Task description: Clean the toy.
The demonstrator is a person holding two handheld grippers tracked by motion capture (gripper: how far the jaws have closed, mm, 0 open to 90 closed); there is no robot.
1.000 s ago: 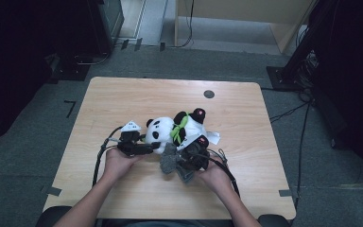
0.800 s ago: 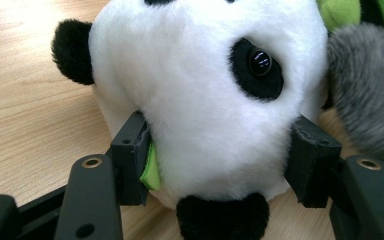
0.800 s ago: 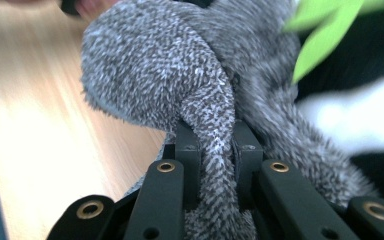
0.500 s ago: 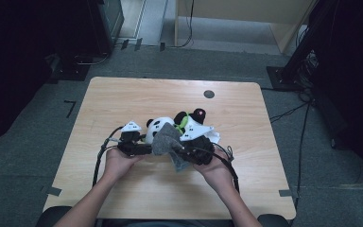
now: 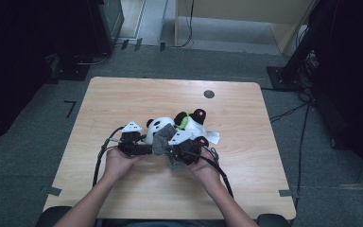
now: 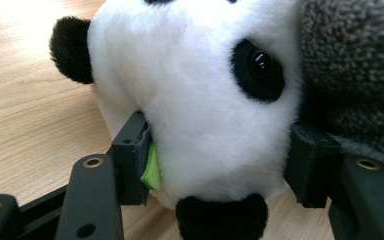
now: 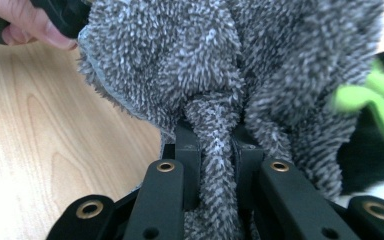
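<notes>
since the earlier frame the right claw (image 5: 172, 147) has carried the grey cloth (image 5: 163, 139) toward the left, so the cloth now lies over the panda's face instead of hanging below it near the person's edge of the counter (image 5: 123, 101). the left claw has stayed in its place.

at the left, the left claw (image 5: 144, 147) is clamped on the head of the panda toy (image 5: 158, 127); in the left gripper view its jaws press into the white fur (image 6: 200, 110) from both sides, with a bit of green ribbon (image 6: 152, 167) by one jaw. the panda lies on its back in the middle of the counter, its feet pointing right. further right, the right claw (image 7: 215, 150) is together on a fold of the grey cloth (image 7: 215, 75), which touches the panda's head.
</notes>
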